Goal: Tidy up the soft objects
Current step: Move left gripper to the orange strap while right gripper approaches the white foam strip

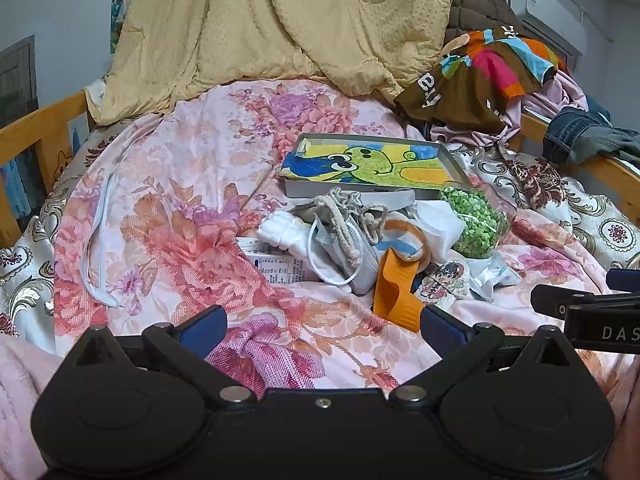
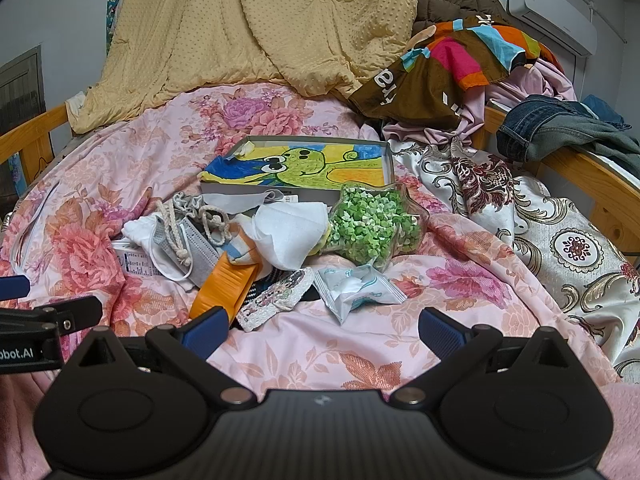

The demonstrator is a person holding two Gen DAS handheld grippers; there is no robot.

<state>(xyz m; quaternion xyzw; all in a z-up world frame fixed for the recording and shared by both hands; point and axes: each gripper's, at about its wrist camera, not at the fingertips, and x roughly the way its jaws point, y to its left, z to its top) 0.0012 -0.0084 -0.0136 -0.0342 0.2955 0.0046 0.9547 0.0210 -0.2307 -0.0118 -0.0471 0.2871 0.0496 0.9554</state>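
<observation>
A heap of small soft things lies mid-bed on the pink floral sheet [image 1: 168,184]: grey face masks [image 1: 360,252], a white cloth [image 2: 292,232], a drawstring pouch [image 1: 344,204], an orange strap [image 1: 396,292] and a star-shaped jar of green bits [image 2: 372,224]. A sealed white packet [image 2: 356,288] and a beaded patch [image 2: 276,296] lie in front. My left gripper [image 1: 322,326] is open and empty, just short of the heap. My right gripper [image 2: 322,328] is open and empty, near the packet.
A shallow box with a green cartoon drawing [image 2: 296,168] lies behind the heap. A yellow quilt [image 1: 280,28] is piled at the back. Coloured clothes [image 2: 460,64] and jeans [image 2: 560,128] hang over the right wooden rail [image 2: 600,184]. A wooden rail [image 1: 40,128] runs on the left.
</observation>
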